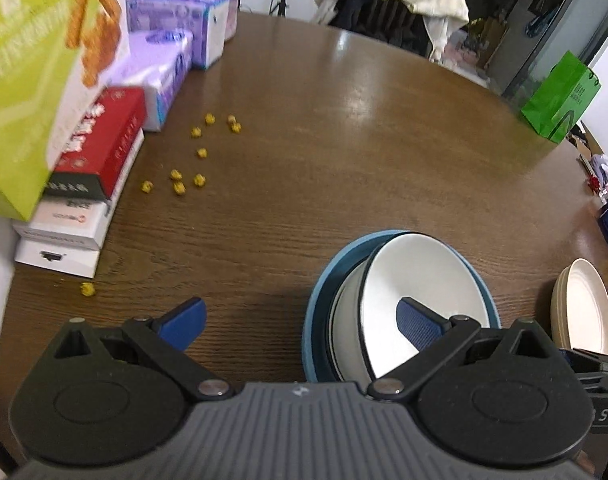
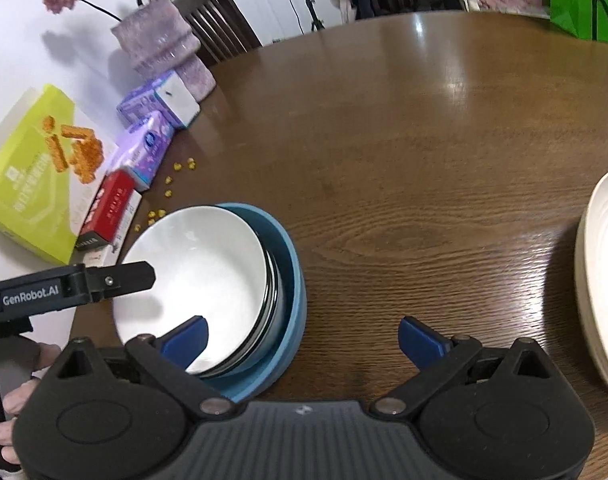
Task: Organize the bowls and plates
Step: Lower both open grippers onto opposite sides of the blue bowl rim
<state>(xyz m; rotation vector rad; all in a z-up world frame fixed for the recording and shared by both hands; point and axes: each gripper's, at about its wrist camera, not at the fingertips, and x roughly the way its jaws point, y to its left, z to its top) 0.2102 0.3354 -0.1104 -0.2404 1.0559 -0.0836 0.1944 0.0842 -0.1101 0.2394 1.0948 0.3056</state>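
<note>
A stack of white bowls [image 1: 432,276] with dark rims sits inside a wider blue bowl [image 1: 318,300] on the brown wooden table [image 1: 324,152]. The white stack leans off-centre in the blue bowl. My left gripper [image 1: 301,326] is open wide; its right finger [image 1: 420,328] reaches over the top white bowl [image 2: 195,264] while the left finger hangs over bare table. My right gripper [image 2: 304,342] is open too, straddling the near right rim of the blue bowl [image 2: 293,280], with nothing held. Cream plates [image 2: 604,280] are stacked at the right edge [image 1: 584,312].
Boxes [image 1: 99,148], tissue packs [image 1: 159,72] and a lime-green carton [image 2: 27,184] line the left side, with several yellow crumbs [image 1: 199,152] near them. A pink vase [image 2: 159,44] and a green bag [image 1: 560,100] stand at the far edge. A hand [image 2: 11,408] holds the left gripper.
</note>
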